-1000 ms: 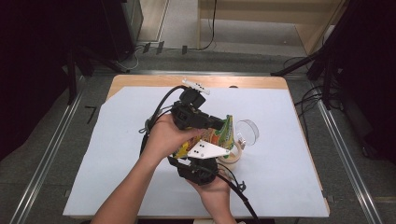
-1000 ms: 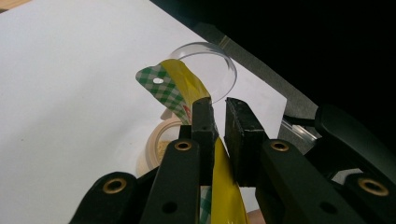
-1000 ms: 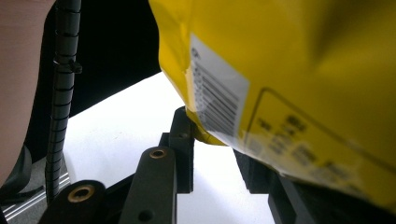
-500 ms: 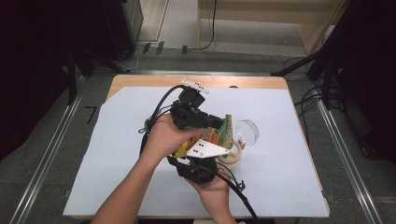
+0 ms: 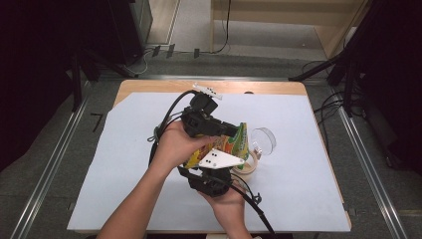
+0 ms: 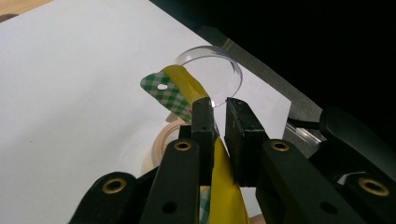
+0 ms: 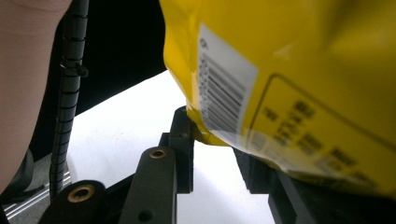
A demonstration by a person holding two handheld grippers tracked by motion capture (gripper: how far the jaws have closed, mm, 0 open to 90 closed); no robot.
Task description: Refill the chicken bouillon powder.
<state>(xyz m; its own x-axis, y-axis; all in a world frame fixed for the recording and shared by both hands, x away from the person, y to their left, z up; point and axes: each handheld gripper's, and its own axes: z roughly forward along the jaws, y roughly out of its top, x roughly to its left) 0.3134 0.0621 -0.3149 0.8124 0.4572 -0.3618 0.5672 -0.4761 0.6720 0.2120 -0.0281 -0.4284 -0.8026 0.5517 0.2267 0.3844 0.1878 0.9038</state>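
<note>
Bag (image 5: 226, 147), yellow with a green checked top, sits mid-frame above the white desk (image 5: 124, 169), by a clear cup (image 5: 263, 141). Left gripper (image 6: 219, 116) fingers pinch its top edge. Right gripper (image 7: 219, 149) fingers stand apart around its bottom corner; whether they squeeze it is unclear.

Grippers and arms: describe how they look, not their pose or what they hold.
Both grippers are black. The left gripper has flat rectangular fingers on arms with brass-coloured pivot pins, and a white bar with dark dots on top. The right gripper carries a white three-cornered plate with black dots. A thick black cable trails from each. The person's forearms are bare, without sleeves.
</note>
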